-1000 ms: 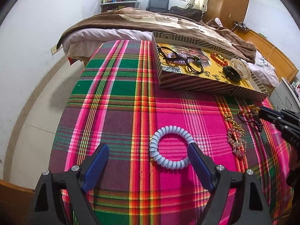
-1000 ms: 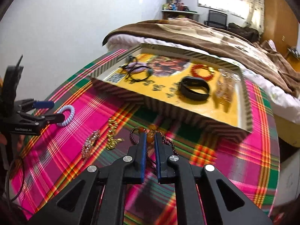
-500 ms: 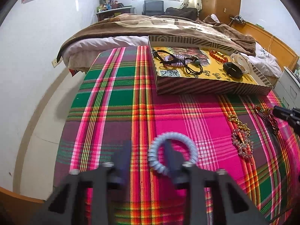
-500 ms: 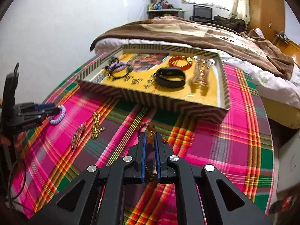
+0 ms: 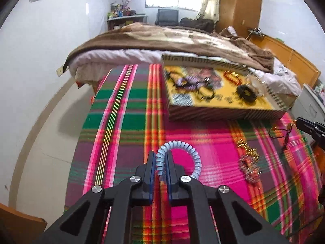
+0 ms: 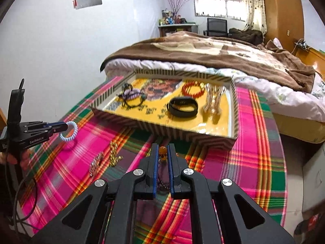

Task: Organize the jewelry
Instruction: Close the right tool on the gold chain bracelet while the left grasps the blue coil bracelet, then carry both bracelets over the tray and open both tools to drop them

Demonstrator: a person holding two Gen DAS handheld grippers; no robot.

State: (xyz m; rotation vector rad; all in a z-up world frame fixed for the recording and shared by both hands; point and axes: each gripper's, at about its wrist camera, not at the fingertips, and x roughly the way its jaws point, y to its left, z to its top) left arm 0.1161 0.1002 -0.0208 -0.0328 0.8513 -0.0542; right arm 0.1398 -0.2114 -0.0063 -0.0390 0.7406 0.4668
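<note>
The left claw [image 5: 161,163], its jaws just closed, pinches a pale blue spiral coil ring [image 5: 182,152] above the plaid cloth [image 5: 121,122], at seven o'clock of the striped tray [image 5: 223,113], while the right claw [image 6: 162,158] clamps a dark bead string with an amber bead [image 6: 163,151].
</note>
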